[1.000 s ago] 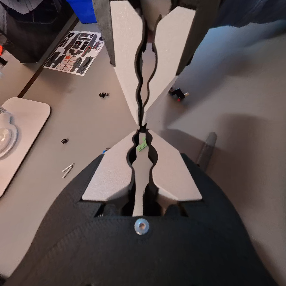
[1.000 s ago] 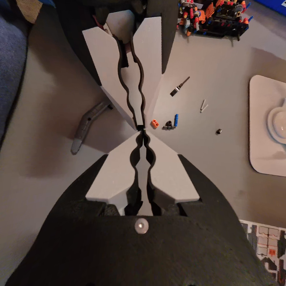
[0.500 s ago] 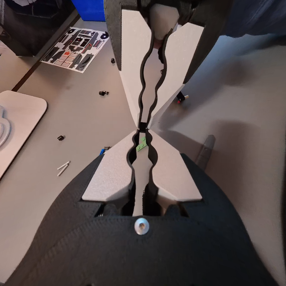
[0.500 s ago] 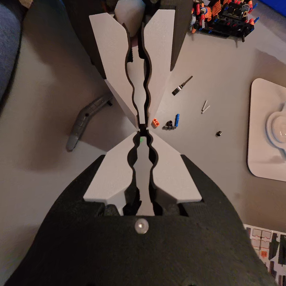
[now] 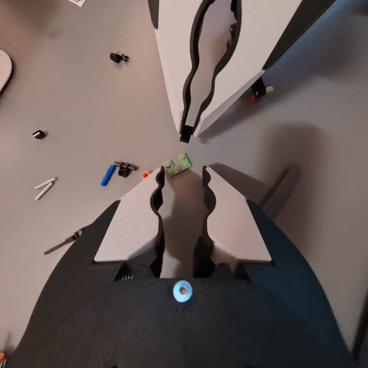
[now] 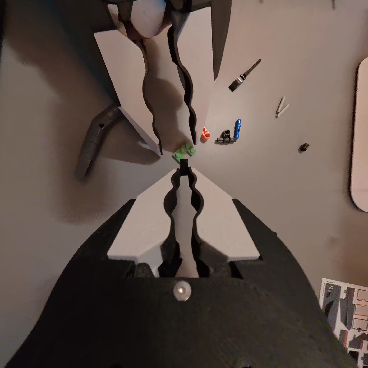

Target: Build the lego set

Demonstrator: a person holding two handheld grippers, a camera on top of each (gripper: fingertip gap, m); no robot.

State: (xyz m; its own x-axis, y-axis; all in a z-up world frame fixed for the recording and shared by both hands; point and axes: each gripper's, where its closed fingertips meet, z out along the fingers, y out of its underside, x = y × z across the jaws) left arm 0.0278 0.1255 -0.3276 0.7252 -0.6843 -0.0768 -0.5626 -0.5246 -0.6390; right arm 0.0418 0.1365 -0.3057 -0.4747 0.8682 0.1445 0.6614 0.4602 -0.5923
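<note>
Green plate point(image 5: 177, 164) now released, tabletop

— What do your two tools look like?

— Your left gripper point(image 5: 183, 169) has a black, finely ribbed body that flares wide, with a blue-tinted round screw head at its centre. Two pale grey wedge-shaped fingers point(image 5: 137, 215) carry wavy black inner edges.

— And the other?

— Your right gripper point(image 6: 184, 169) is built the same: black textured shell, grey fingers point(image 6: 151, 225), scalloped black pads, a silver screw head.
</note>
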